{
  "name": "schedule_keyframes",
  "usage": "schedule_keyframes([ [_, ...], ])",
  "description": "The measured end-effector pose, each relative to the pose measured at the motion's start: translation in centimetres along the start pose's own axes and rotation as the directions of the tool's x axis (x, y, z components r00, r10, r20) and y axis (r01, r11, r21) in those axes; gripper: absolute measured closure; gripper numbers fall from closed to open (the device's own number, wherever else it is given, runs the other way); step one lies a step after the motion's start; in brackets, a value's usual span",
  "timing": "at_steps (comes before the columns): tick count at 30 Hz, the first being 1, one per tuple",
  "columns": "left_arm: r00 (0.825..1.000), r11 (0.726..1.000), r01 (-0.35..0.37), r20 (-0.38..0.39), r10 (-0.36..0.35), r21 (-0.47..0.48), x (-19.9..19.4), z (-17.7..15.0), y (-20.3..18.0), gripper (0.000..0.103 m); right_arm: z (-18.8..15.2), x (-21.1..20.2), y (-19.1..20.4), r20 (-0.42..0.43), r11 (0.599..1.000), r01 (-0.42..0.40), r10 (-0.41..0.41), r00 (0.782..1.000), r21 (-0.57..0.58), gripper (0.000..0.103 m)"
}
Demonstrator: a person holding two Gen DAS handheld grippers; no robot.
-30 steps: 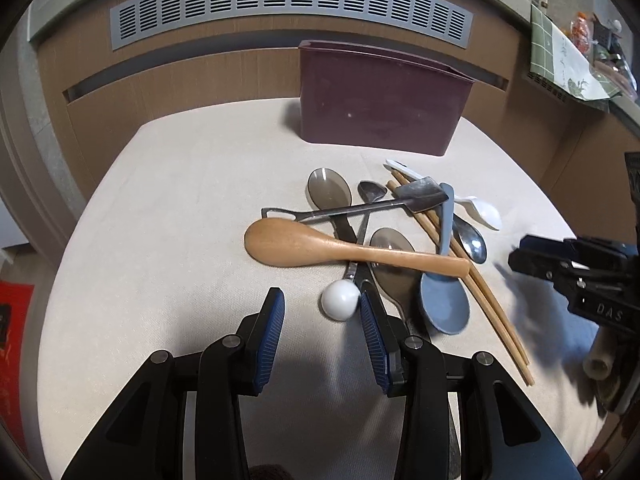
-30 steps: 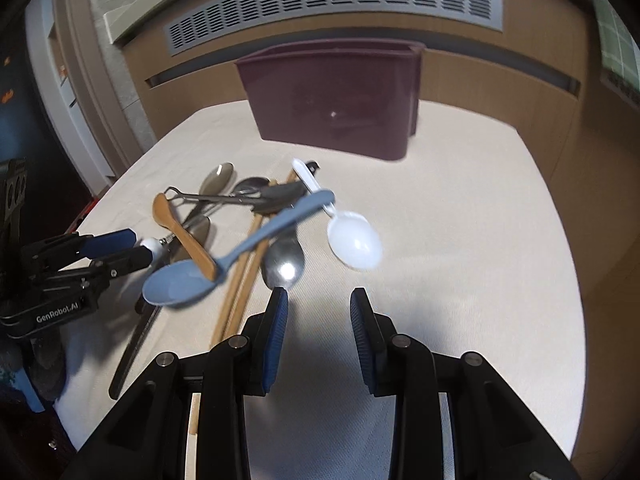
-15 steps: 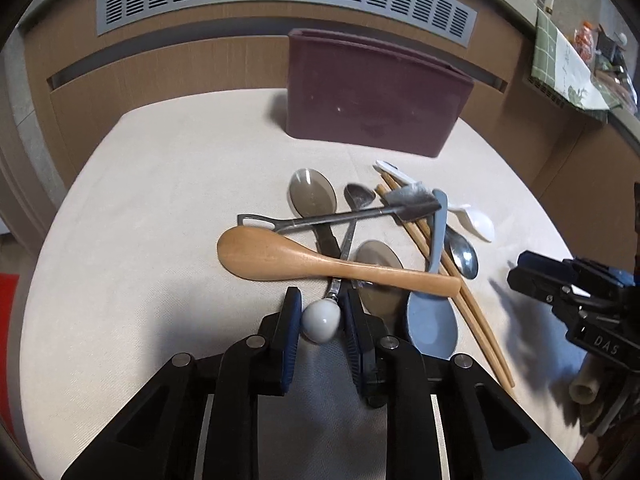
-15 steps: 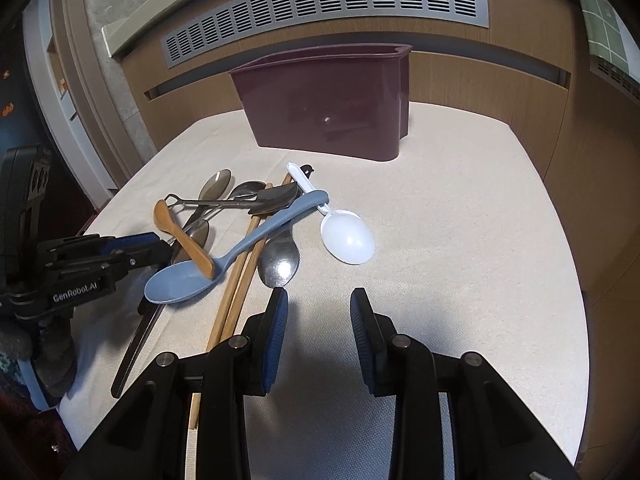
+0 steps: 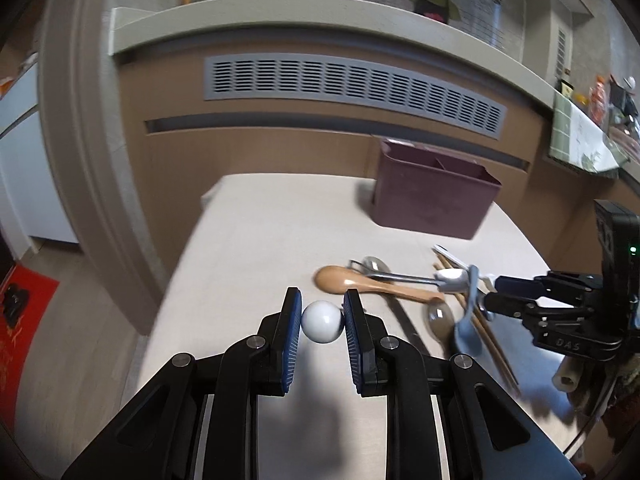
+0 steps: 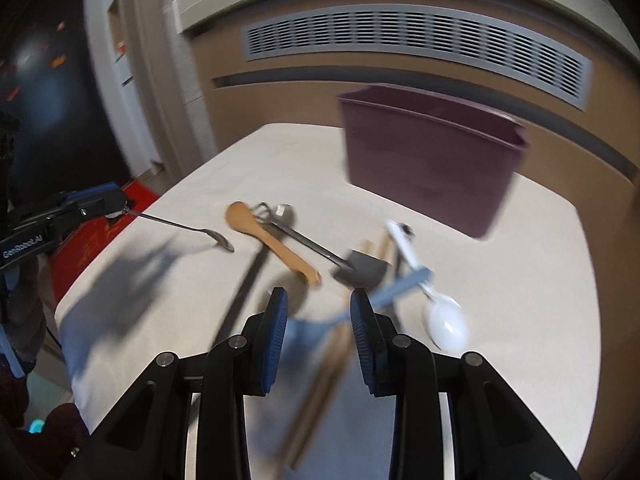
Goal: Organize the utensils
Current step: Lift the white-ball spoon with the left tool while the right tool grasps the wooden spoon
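The left gripper [image 5: 322, 320] is clamped on the white ball end [image 5: 322, 322] of a slim metal spoon [image 6: 188, 228]; its jaws have just been closing, and the ball now sits squeezed between the blue pads. From the right wrist view the spoon's thin shaft runs out from those pads to a small bowl hanging clear of the cream tablecloth [image 6: 520, 280], so its long axis lies along the line the gripper points, bowl leading and a little lower than the handle.

The right gripper [image 6: 319, 320] holds nothing: its jaws stand apart above the blurred blue-grey spoon [image 6: 400, 286] and the wooden chopsticks [image 6: 320, 376]. The rest of the pile lies ahead of it: the wooden spoon [image 6: 272, 242], the dark metal shovel-shaped spoon [image 6: 362, 270] and the white plastic spoon [image 6: 446, 322].

The maroon utensil holder [image 5: 434, 198] stands at the far side of the table, ahead and to the right of the left gripper, with a divider visible inside. The held spoon is well apart from it, with the pile lying between, nearer the right hand. I judge the coming move turns on swinging the spoon rightward over the pile and tipping its bowl down into a compartment, with the left hand doing the carrying
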State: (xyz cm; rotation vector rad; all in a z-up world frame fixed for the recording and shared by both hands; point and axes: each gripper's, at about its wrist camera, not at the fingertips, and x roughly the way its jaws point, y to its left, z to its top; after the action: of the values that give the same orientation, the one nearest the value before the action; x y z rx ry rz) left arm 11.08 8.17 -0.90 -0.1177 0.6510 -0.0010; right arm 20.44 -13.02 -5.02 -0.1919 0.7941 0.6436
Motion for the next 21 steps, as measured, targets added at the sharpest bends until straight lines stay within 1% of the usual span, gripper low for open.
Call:
schedule_keyframes([
  [3, 1.000, 1.000, -0.019, 0.015, 0.019, -0.010, -0.3, -0.1, 0.9, 0.081, 1.6, 1.8, 0.9, -0.023, 0.999, -0.024, 0.023, 0.999, -0.022, 0.073],
  [7, 1.000, 0.999, -0.011, 0.015, 0.012, -0.033, -0.5, -0.4, 2.0, 0.081, 3.2, 4.5, 1.1, -0.071, 0.997, -0.063, 0.066, 0.995, 0.042, 0.073],
  [9, 1.000, 0.999, -0.007, 0.013, 0.007, -0.042, -0.6, -0.4, 2.3, 0.081, 3.2, 5.3, 1.6, -0.087, 0.997, -0.068, 0.071, 0.994, 0.036, 0.073],
  [13, 1.000, 0.999, 0.000, 0.012, 0.000, -0.042, -0.4, -0.3, 2.5, 0.081, 3.7, 6.2, 4.1, -0.087, 0.992, -0.040, 0.030, 0.996, -0.118, 0.073],
  [17, 1.000, 0.999, -0.007, 0.014, 0.007, -0.048, -0.5, -0.2, 2.7, 0.081, 5.3, 7.8, 5.8, -0.109, 0.968, -0.102, 0.079, 0.991, -0.229, 0.073],
  [19, 1.000, 0.999, -0.016, 0.011, 0.017, -0.050, -0.7, -0.4, 3.0, 0.081, 5.9, 8.9, 6.5, -0.125, 0.951, -0.121, 0.088, 0.988, -0.285, 0.073],
  [21, 1.000, 0.998, -0.023, 0.004, 0.024, -0.057, -0.9, -0.7, 3.5, 0.081, 6.2, 10.1, 7.4, -0.147, 0.924, -0.144, 0.097, 0.984, -0.354, 0.073],
])
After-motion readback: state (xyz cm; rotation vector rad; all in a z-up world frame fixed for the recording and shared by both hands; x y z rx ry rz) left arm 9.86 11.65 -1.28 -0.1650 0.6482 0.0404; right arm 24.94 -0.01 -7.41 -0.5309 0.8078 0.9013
